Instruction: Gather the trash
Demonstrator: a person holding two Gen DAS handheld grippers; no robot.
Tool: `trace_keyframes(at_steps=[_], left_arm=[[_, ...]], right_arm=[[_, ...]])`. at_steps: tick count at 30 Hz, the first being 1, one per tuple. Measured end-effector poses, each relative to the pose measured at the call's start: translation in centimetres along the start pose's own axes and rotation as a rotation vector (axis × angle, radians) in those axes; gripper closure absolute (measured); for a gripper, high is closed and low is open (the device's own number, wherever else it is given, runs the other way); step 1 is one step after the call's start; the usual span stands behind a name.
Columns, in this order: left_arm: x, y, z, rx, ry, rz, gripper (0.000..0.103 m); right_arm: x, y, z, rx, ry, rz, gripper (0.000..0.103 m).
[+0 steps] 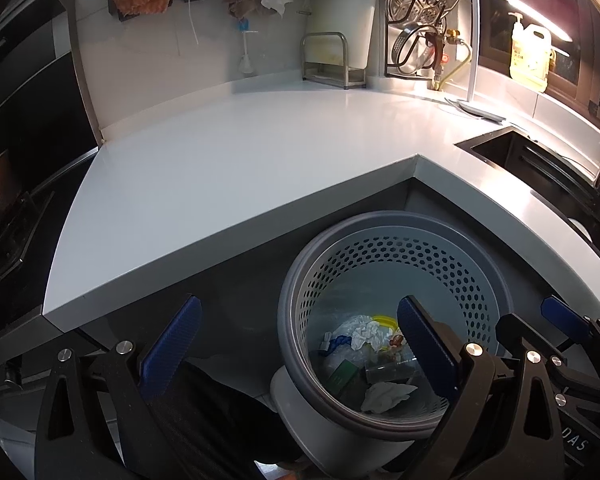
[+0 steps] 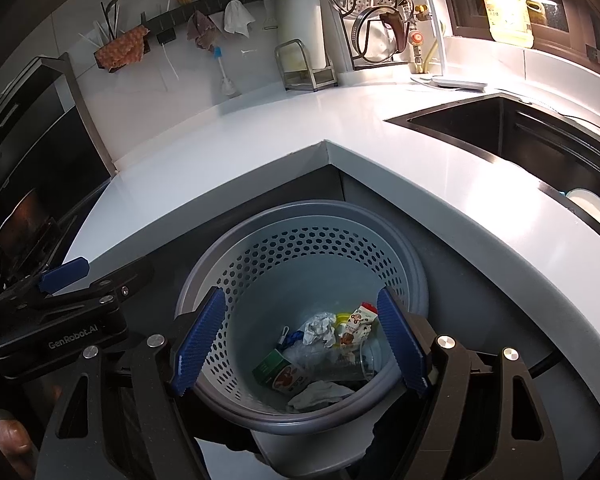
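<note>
Right gripper (image 2: 300, 344): held with jaws wide apart and nothing between the blue pads (image 2: 198, 342); it is poised directly over the mouth of the bin (image 2: 300, 248), pointing down into it.

Left gripper (image 1: 298, 350): likewise seen spread wide and empty; the bin is offset toward its right-hand finger, so only that finger overlaps the rim.

Nearer hand: the right one is judged the better placed, the bin's opening being centred between its fingers.

Trash (image 2: 319, 356): found straight below and ahead of the right gripper, piled at the bottom of the bin — crumpled paper (image 2: 319, 326), a small carton (image 2: 357, 322), a green box (image 2: 270, 366), a clear plastic cup (image 2: 353, 362) and a tissue (image 2: 319, 394) lying nearest the gripper.

Long axis: the clear cup is seen lying on its side, running roughly across the line between the pads.

Countertop (image 2: 228, 152): beyond and above the bin, wrapping its corner; no loose litter can be made out on it.

Sink (image 2: 499, 128): further off, to the gripper's right.

Judgement: collection appears largely done, with everything visible already binned.
</note>
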State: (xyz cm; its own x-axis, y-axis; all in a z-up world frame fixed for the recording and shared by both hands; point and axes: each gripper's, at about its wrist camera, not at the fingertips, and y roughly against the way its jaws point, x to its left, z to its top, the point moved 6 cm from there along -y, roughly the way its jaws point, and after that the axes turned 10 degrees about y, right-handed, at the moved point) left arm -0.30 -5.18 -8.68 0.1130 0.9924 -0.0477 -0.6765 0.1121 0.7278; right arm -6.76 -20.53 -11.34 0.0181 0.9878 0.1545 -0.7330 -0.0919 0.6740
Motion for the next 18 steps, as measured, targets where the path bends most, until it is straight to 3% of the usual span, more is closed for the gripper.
trace_keyframes(at_steps=[18], left_arm=[[0.07,-0.31,-0.24,0.017,0.008,0.001,0.006]], right_arm=[[-0.03,0.01,0.01,0.0,-0.001,0.001,0.028]])
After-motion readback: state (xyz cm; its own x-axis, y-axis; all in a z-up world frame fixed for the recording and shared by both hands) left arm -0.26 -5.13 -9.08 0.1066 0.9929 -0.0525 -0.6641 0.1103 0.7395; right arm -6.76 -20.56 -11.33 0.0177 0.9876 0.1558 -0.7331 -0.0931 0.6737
